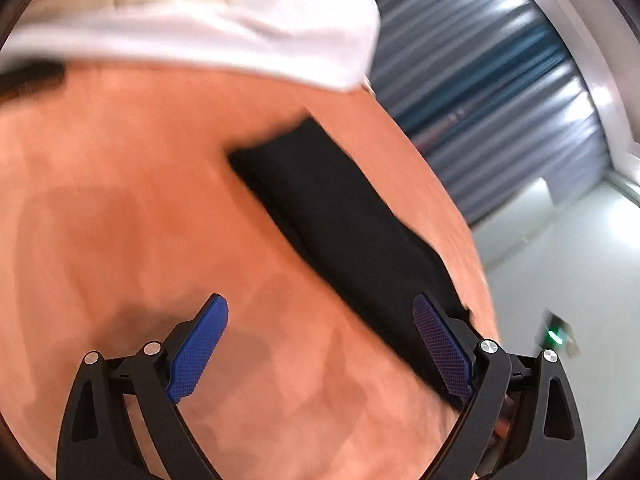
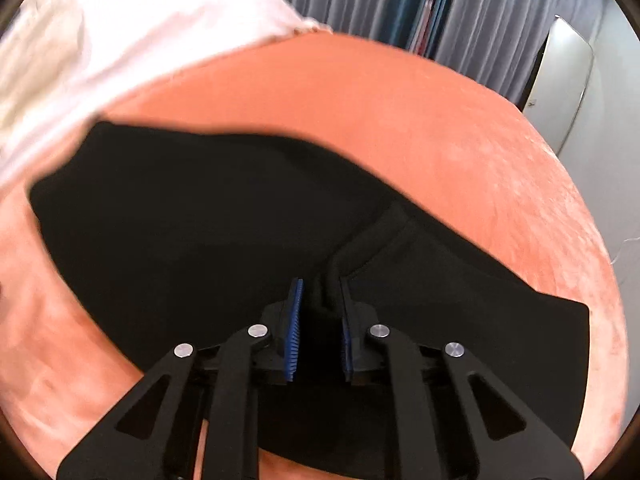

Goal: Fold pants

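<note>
Right wrist view: black pants [image 2: 208, 216] lie flat on orange bed [image 2: 460, 128] | right gripper [image 2: 319, 320] jaws pinching a raised fabric ridge | left gripper [image 1: 320, 350] jaws spread, empty | handling: soft, light, limp; best gripped at hems or waistband.

One pants [image 2: 200, 220], black. One orange cover [image 2: 460, 120]. One white sheet [image 2: 160, 28]. Two grippers [image 1: 320, 344] [image 2: 320, 328], two blue pads [image 1: 198, 350] each. One curtain [image 2: 480, 8].
</note>
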{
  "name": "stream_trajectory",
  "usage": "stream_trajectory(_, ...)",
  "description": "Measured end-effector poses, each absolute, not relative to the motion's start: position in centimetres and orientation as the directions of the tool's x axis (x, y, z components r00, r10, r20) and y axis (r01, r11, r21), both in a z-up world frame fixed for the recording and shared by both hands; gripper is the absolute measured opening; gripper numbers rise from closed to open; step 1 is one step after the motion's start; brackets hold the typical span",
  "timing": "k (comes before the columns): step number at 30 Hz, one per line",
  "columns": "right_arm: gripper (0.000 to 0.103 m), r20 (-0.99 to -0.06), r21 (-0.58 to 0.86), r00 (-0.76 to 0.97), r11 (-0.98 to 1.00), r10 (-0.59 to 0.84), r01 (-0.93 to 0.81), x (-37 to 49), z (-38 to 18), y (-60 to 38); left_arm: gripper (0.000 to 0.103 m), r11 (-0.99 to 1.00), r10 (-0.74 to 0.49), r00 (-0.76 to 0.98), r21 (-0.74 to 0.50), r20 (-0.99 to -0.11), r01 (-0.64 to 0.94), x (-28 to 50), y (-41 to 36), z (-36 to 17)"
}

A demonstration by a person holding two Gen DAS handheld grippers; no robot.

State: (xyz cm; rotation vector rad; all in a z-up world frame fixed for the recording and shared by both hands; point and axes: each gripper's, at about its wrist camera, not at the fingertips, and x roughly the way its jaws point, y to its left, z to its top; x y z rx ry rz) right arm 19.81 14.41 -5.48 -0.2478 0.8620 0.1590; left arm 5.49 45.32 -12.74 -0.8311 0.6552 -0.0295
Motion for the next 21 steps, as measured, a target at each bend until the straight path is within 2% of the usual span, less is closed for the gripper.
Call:
stream_trajectory(3,0.018,-0.816,-0.099,0.572,0.952,0.089,-0.289,20.8,-6.5,16.3,0.092,0.749,-0.218,0.791,-0.618,-0.572,-0.240,7.5,45.9,-11.5)
stream_trajectory(4,0.025,-0.846,-0.114,0.529,0.948,0.064,-0.297,21.4,-7.9,16.9,0.092,0.774,-0.207,0.771,-0.582,-0.603,-0.248,8.4,45.7,-11.4)
stream_trajectory(5,0.028,-0.834,-0.153,0.550,0.944,0.036,-0.293,21.2,-8.5,17.4,0.092,0.797,-0.190,0.750,-0.546,-0.634,-0.259,9.3,45.5,-11.4)
stream_trajectory(6,0.036,-0.815,-0.158,0.579,0.945,0.038,-0.285,20.7,-8.2,17.5,0.092,0.816,-0.168,0.727,-0.507,-0.666,-0.276,10.2,45.4,-11.5)
stream_trajectory(7,0.043,-0.808,-0.124,0.586,0.952,0.067,-0.280,20.2,-7.7,17.2,0.092,0.825,-0.147,0.711,-0.482,-0.687,-0.295,10.6,45.4,-11.9)
stream_trajectory(8,0.044,-0.786,-0.040,0.603,0.963,0.134,-0.265,19.0,-6.6,16.3,0.092,0.819,-0.126,0.701,-0.472,-0.702,-0.325,11.1,45.9,-12.1)
stream_trajectory(9,0.047,-0.754,0.031,0.629,0.967,0.190,-0.255,17.5,-5.5,15.1,0.092,0.801,-0.129,0.701,-0.490,-0.702,-0.344,11.4,47.0,-12.5)
stream_trajectory(10,0.055,-0.729,0.070,0.649,0.968,0.216,-0.243,16.3,-4.7,14.0,0.092,0.776,-0.141,0.699,-0.517,-0.701,-0.362,11.8,47.6,-12.7)
stream_trajectory(12,0.065,-0.674,0.127,0.707,0.976,0.216,-0.176,12.7,-3.5,10.6,0.092,0.696,-0.211,0.679,-0.596,-0.704,-0.401,14.0,49.2,-13.8)
stream_trajectory(16,0.065,-0.657,0.206,0.734,0.977,0.175,-0.048,8.3,-4.5,3.2,0.092,0.660,-0.193,0.671,-0.601,-0.716,-0.451,16.3,49.2,-14.4)
stream_trajectory(18,0.065,-0.674,0.232,0.725,0.972,0.142,0.025,6.2,-5.8,-0.4,0.092,0.668,-0.225,0.654,-0.603,-0.723,-0.437,17.5,48.6,-14.9)
stream_trajectory(21,0.066,-0.704,0.261,0.702,0.959,0.109,0.113,4.9,-7.5,-3.7,0.089,0.693,-0.183,0.635,-0.557,-0.750,-0.458,18.7,47.6,-14.9)
